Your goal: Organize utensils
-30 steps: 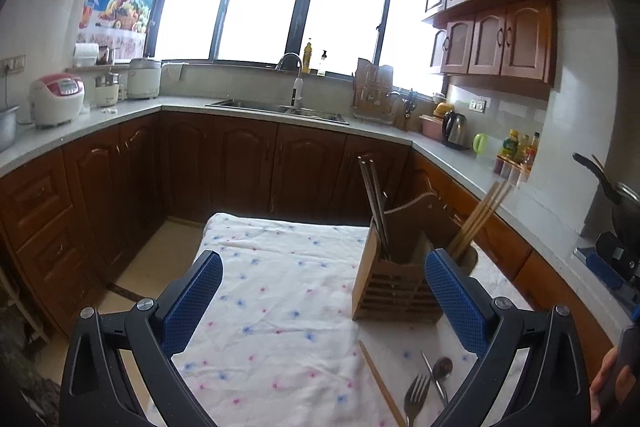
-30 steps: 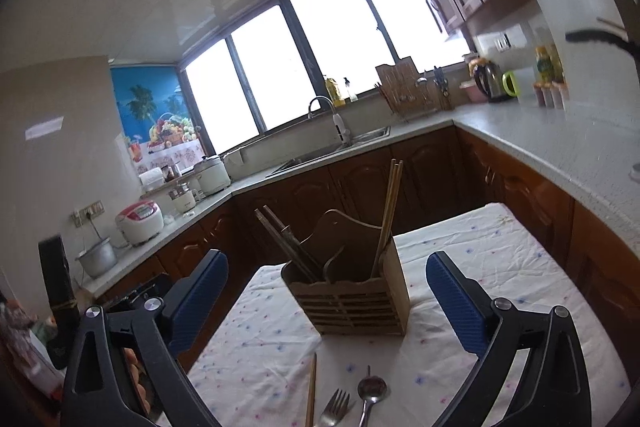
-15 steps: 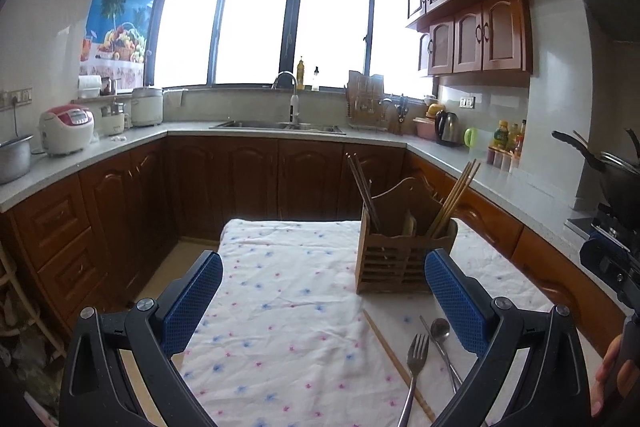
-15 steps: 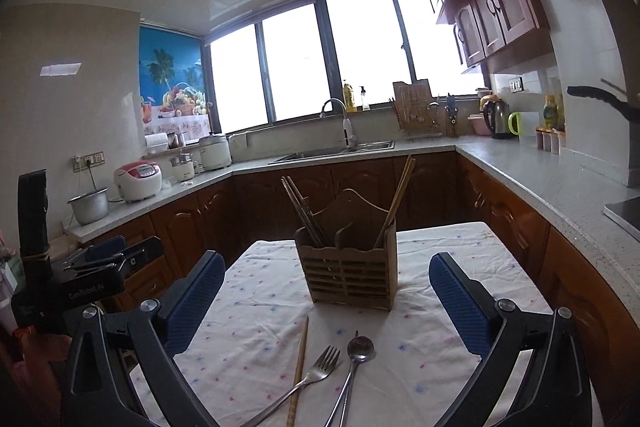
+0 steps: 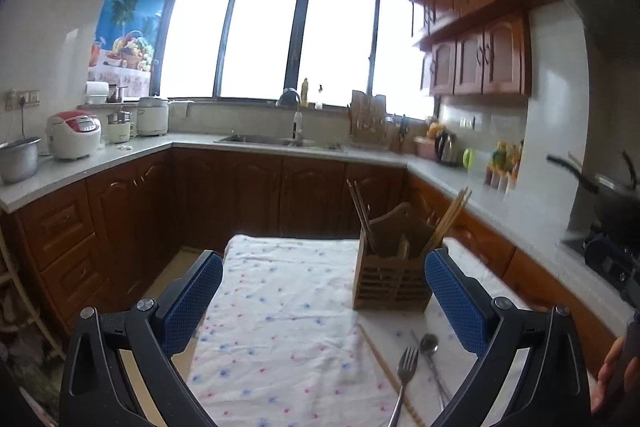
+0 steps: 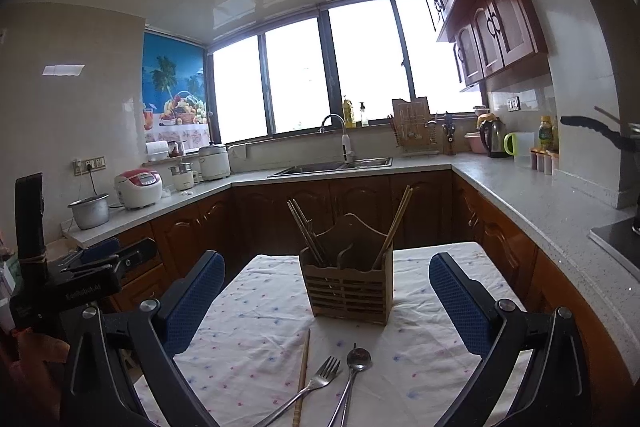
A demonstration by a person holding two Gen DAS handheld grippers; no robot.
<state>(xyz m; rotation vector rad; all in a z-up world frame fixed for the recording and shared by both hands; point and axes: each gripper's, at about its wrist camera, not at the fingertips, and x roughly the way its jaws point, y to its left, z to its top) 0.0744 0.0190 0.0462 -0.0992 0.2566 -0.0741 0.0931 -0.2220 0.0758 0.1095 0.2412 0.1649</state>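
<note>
A slatted wooden utensil holder (image 6: 347, 291) stands mid-table with chopsticks (image 6: 394, 223) leaning out of its compartments; the left wrist view has the holder (image 5: 390, 279) on the right. In front of it on the cloth lie a metal fork (image 6: 316, 383), a metal spoon (image 6: 356, 367) and a wooden chopstick (image 6: 302, 375). The same fork (image 5: 404, 379), spoon (image 5: 430, 347) and chopstick (image 5: 380, 359) show low right in the left wrist view. My right gripper (image 6: 326, 291) is open, above the table's near end, empty. My left gripper (image 5: 324, 291) is open and empty, left of the utensils.
A white tablecloth (image 6: 248, 339) with small flowers covers the table. Wooden cabinets and a grey counter (image 6: 520, 187) wrap around the room, with a sink (image 6: 332, 167) at the back. The other gripper's body (image 6: 72, 283) shows at left; a hand (image 5: 612, 367) shows at right.
Both cameras have pulled back and tilted, so the holder sits lower and farther in view and the fork, spoon and chopstick show more fully. Neither gripper's jaws changed.
</note>
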